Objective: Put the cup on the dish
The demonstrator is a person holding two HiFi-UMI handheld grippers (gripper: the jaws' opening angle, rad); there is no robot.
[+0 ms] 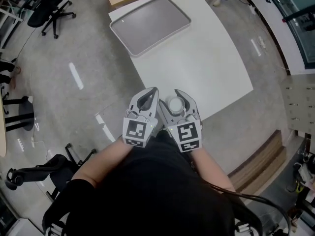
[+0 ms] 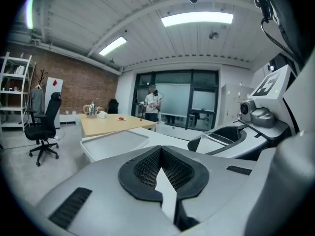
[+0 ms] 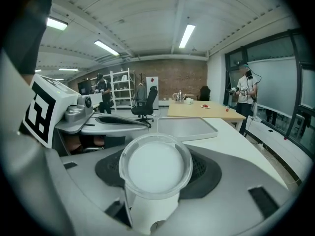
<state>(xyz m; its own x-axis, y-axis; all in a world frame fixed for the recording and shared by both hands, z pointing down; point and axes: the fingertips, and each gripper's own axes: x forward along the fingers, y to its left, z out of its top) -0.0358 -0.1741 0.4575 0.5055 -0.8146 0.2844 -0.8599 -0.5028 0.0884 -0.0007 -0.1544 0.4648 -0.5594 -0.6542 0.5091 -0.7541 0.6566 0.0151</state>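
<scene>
Head view shows the right tongs (image 1: 170,97) clamped on a white cup (image 1: 175,103) with a clear lid, upright, close to the person's body at the near edge of the white tabletop (image 1: 206,68). The left tongs (image 1: 153,92), just beside at 9 o'clock, are closed and empty. A gray tray (image 1: 150,23) lies on the tabletop at 11 o'clock, well apart from the cup.

head camera looks steeply down on the grey tray (image 1: 150,23) from high on its near side; cameras on the left gripper (image 1: 156,90) and right gripper (image 1: 169,97) face it low, close behind their jaws; all three share it.
</scene>
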